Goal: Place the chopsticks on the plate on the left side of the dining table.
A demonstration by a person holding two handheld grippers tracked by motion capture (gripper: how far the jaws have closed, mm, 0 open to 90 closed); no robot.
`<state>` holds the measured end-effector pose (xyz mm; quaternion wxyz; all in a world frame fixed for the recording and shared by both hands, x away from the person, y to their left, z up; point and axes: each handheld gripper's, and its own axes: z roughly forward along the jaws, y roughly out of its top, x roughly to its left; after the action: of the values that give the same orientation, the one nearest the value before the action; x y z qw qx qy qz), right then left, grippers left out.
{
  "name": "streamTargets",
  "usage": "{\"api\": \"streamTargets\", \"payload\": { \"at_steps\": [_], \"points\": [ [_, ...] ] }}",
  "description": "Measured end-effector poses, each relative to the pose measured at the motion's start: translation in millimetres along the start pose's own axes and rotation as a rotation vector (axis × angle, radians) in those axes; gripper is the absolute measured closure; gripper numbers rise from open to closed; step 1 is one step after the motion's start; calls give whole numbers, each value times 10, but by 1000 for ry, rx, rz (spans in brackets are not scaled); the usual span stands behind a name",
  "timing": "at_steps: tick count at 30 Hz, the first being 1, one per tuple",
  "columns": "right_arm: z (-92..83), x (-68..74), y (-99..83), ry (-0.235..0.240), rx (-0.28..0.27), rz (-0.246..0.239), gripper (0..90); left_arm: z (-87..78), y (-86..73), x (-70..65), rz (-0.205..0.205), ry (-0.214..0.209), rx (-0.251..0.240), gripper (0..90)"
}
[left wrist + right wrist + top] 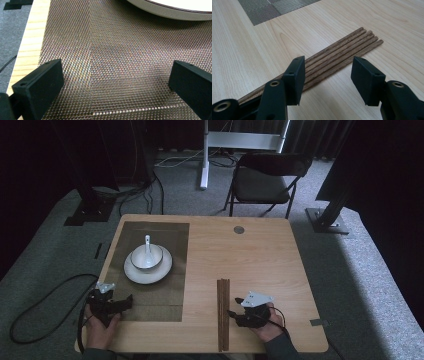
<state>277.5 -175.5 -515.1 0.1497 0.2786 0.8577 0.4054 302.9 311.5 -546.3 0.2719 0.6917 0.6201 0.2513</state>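
Below, chopsticks [223, 312] lie on the pale wood table [260, 255] over grey carpet, both grippers' jaws spread.

A bunch of long, thin, dark brown wooden chopsticks [223, 312] lies flat on the light wooden table [260, 255]. The sticks lie side by side, touching each other, in one neat row. They all point the same way, from the near edge of the table toward the far side. Their far ends [372, 37] are cut flat and line up almost evenly. You can see the wood grain running along each stick. The bunch sits in the near part of the table, right of the middle, just to the right of a brown woven mat [150, 270]. The sticks are not on the mat.
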Motion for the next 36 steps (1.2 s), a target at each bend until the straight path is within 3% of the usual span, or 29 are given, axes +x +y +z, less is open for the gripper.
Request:
{"api": "streamTargets", "payload": {
  "at_steps": [36],
  "points": [
    [197,96,-54,30,69,-40,485,0,0,0,0,0,0,2]
  ]
}}
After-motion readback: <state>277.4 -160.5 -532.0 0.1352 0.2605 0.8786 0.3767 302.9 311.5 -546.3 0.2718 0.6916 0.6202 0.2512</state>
